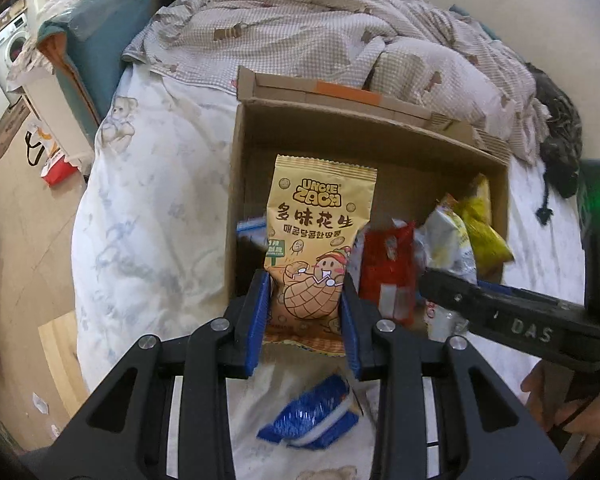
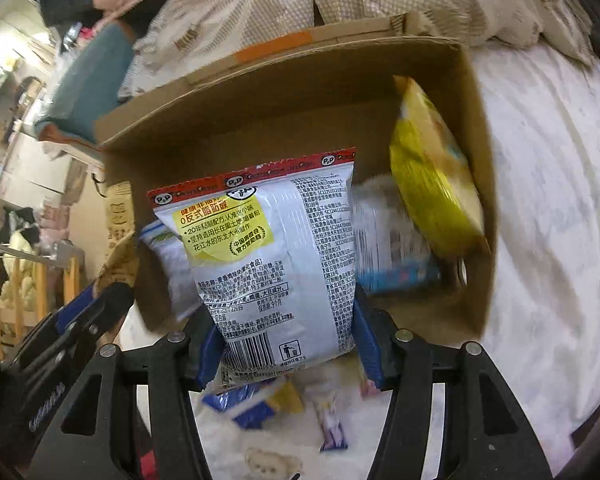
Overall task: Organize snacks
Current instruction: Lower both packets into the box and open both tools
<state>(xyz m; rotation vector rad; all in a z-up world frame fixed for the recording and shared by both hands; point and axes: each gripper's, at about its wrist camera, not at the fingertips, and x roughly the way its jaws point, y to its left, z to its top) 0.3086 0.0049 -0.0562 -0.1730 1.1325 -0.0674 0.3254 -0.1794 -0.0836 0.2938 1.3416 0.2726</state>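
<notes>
An open cardboard box [image 1: 340, 128] stands on the bed. My left gripper [image 1: 305, 312] is shut on an orange peanut packet [image 1: 320, 220], held upright over the box's near left part. My right gripper [image 2: 290, 344] is shut on a white snack bag with a red top edge [image 2: 268, 248], back side facing me, above the cardboard box [image 2: 284, 92]. Inside the box lie a yellow bag [image 2: 432, 176] against the right wall, a red packet [image 1: 388, 264] and white-blue packets [image 2: 380, 236]. The right gripper's body [image 1: 512, 316] shows at the right of the left wrist view.
Loose snacks lie on the white bear-print sheet in front of the box: a blue-and-white packet [image 1: 312, 416], a blue-yellow packet [image 2: 256, 404] and a small purple stick [image 2: 332, 424]. A rumpled checked quilt [image 1: 320, 28] lies behind the box. The wooden floor [image 1: 24, 240] is at the left.
</notes>
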